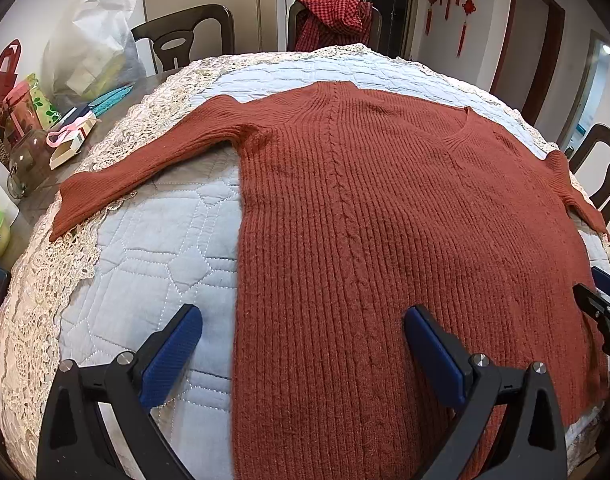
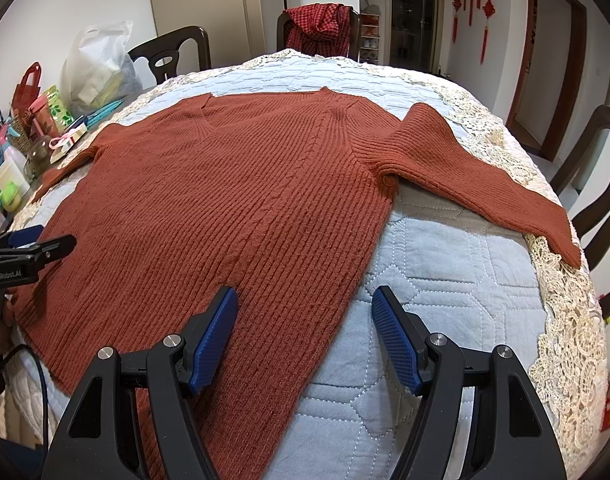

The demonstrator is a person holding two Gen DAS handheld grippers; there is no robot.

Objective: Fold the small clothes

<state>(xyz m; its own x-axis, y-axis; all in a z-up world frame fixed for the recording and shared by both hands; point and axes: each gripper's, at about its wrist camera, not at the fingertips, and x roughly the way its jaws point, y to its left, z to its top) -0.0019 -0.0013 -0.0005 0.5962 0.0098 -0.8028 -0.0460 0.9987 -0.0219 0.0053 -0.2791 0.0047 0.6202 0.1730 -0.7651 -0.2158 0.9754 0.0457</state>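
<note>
Sweater (image 1: 385,208) lies flat on the quilted table (image 1: 153,248), straight ahead of the left tool (image 1: 303,334), whose fingers stand apart over its side edge near the hem, holding nothing. In the right wrist view, the right tool (image 2: 305,312) likewise gapes apart, straddling the sweater's (image 2: 225,200) opposite side edge, its sleeve (image 2: 473,176) ahead and to the right.

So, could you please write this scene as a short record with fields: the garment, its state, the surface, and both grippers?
garment: rust-red ribbed knit sweater with V-neck
state: spread flat, unfolded, both sleeves out to the sides
surface: pale blue quilted cover with cream lace border
left gripper: open, above the hem's left edge, holding nothing
right gripper: open, above the hem's right edge, holding nothing
behind: dark wooden chair with red checked cloth
</note>
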